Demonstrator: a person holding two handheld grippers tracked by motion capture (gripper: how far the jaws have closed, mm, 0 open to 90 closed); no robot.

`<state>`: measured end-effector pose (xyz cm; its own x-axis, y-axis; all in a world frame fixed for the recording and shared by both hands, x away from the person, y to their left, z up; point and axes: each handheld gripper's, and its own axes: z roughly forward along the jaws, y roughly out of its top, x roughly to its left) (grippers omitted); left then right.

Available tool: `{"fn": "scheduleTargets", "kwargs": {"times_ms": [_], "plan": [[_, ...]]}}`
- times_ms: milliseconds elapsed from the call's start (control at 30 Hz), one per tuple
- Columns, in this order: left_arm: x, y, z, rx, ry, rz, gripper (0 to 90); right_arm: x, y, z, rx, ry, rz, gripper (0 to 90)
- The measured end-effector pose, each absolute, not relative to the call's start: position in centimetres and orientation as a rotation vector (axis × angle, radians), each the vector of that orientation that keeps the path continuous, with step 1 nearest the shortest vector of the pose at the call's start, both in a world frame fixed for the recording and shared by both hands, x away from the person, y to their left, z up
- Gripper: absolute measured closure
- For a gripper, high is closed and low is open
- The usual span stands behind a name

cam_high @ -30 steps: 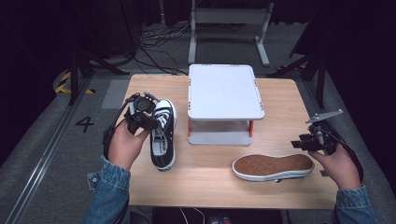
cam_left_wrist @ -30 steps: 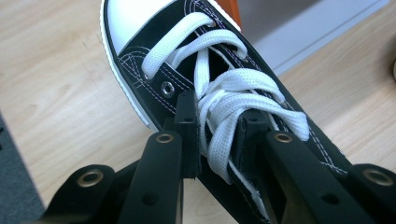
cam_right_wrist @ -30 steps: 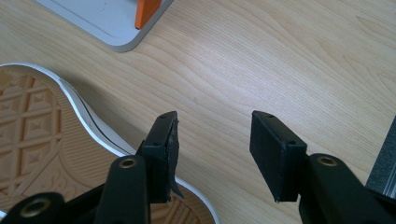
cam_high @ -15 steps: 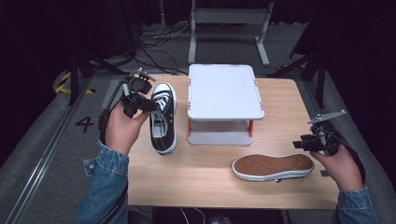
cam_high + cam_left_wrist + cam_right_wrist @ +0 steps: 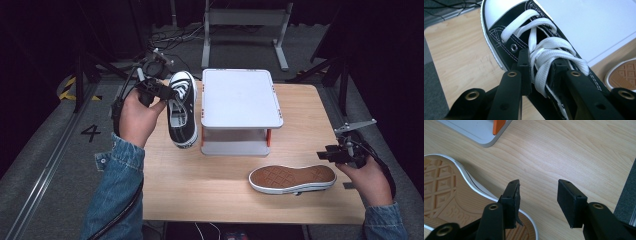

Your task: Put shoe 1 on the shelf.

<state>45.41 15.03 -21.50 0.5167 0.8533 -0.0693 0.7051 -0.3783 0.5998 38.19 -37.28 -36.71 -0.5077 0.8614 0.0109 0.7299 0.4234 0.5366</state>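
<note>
From the high view I had the left gripper (image 5: 159, 90) up at ten o'clock of the table (image 5: 300, 115), clamped on the black sneaker (image 5: 181, 112), which hung lifted off the wood with its white toe pointing toward twelve, just beside the left edge of the grey stand (image 5: 240, 97). In the left gripper view my jaws were closed down on the white laces (image 5: 546, 62) and tongue of that sneaker (image 5: 529, 40), the toe cap reaching away at twelve and the stand's pale top (image 5: 596, 22) off at two. My right gripper (image 5: 336, 152) sat at four o'clock of the table, jaws spread wide and holding nothing, just beside the heel end of the second shoe (image 5: 292, 179), which lay sole-up in front of the stand. In the right gripper view I saw that orange sole (image 5: 454, 207) under my left jaw at eight, with bare wood between the jaws and a corner of the stand (image 5: 481, 132) at eleven.
</note>
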Motion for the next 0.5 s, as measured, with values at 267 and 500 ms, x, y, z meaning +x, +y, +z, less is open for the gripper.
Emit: {"fn": "scheduleTargets", "kwargs": {"times_ms": [267, 500], "plan": [[48.0, 11.2, -20.3, 2.229, 1.240, 0.368, 76.0, 37.9, -37.6, -36.5, 1.386, 2.410, 0.721, 53.7], [50.6, 7.6, -20.2, 2.237, 1.199, 0.398, 76.0, 38.0, -37.7, -36.5, 1.388, 2.417, 0.738, 53.8]]}}
